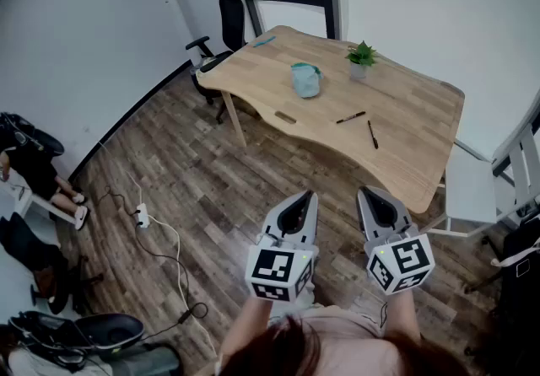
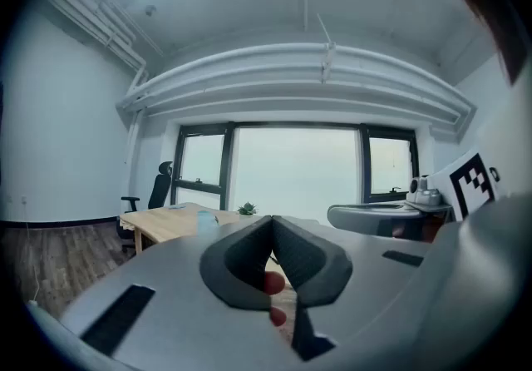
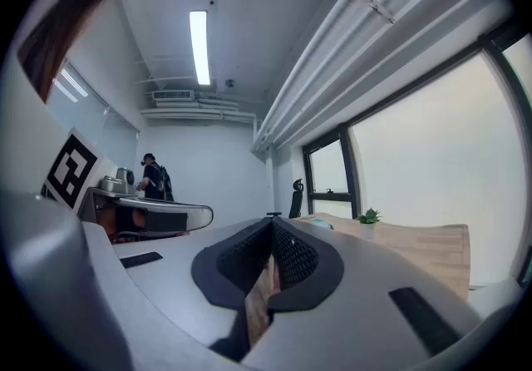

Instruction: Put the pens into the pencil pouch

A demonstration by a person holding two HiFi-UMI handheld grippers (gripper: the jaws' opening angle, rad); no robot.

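**Operator:** Wooden table (image 1: 422,126) is carrying what, left to right?

**Technician:** Teal pencil pouch (image 1: 306,79) is lying mid-table; two pens (image 1: 351,117) are lying to its right, outside it.

**Operator:** Claws?

**Technician:** Left claw (image 1: 309,196) and right claw (image 1: 363,192) are hovering clenched and empty, well short of the table, presumably because approach is pending.

On the surface (image 1: 422,104) — pouch (image 1: 306,79) left, plant (image 1: 361,58) right of it, pen (image 1: 351,117) and second pen (image 1: 372,135) nearer — chair (image 1: 223,29) beyond left end.
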